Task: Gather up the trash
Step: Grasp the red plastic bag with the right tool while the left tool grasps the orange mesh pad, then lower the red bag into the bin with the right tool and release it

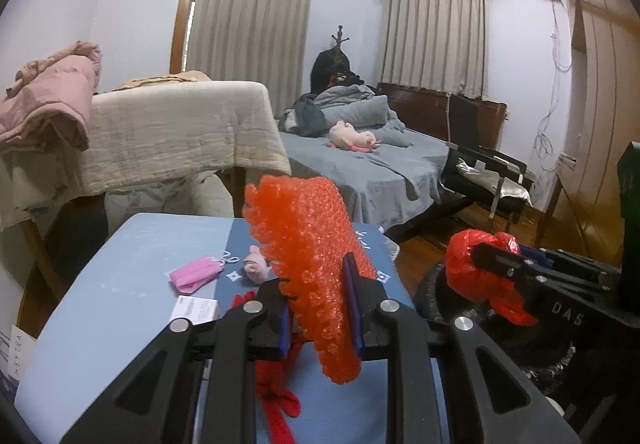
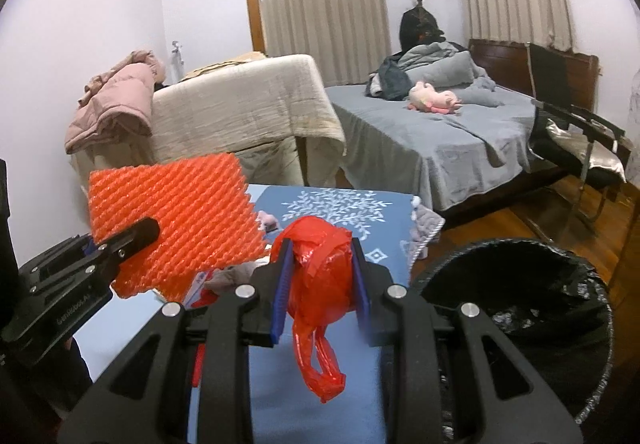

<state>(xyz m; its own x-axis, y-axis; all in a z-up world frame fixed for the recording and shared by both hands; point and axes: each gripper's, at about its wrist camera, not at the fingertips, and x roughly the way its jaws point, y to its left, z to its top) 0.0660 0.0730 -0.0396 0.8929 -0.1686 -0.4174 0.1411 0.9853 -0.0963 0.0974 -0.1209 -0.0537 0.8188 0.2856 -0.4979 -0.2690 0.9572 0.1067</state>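
Observation:
My left gripper is shut on an orange foam net sheet, held upright above the blue table. In the right wrist view the same sheet shows broadside, with the left gripper on its lower left corner. My right gripper is shut on a crumpled red plastic bag whose handles dangle below. From the left wrist view that bag hangs over the black-lined trash bin. The bin stands just right of the table.
On the table lie a pink face mask, a pink crumpled tissue, a white receipt and a red item. A draped chair, a grey bed and a black chair stand beyond.

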